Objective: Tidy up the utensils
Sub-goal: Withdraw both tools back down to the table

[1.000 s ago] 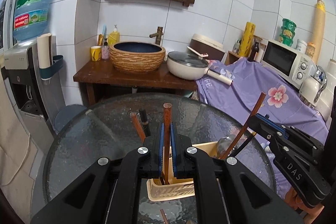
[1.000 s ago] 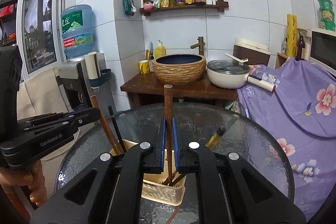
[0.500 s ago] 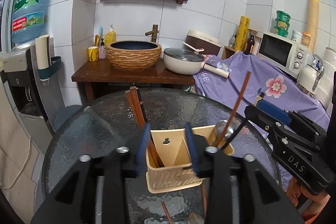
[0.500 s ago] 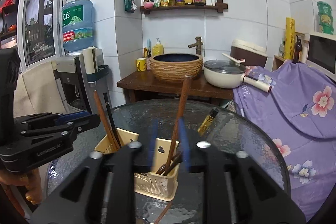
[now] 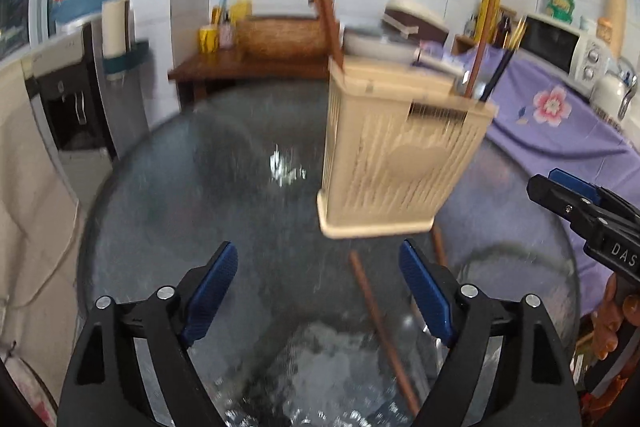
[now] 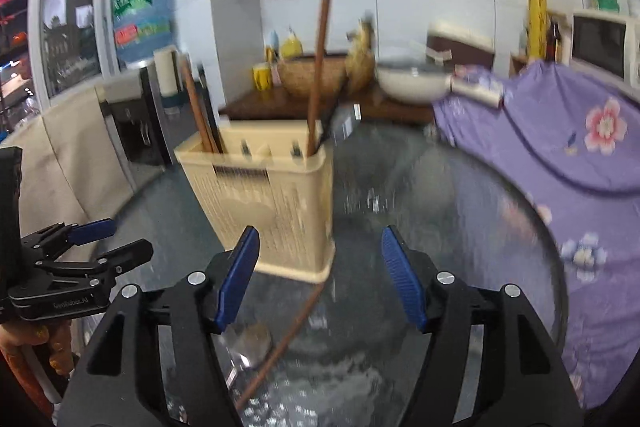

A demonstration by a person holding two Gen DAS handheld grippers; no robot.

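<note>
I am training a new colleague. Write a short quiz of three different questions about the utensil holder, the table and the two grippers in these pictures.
1. True or false: the left gripper is shut on a chopstick.
2. Multiple choice: the beige utensil holder stands on A) the purple cloth, B) the round glass table, C) the wooden counter.
3. Short answer: what lies flat on the glass in front of the holder, near the right gripper?

Key
1. False: its jaws stand open with nothing between them.
2. B.
3. A loose brown chopstick; a spoon seems to lie beside it, but blur hides detail.
</note>
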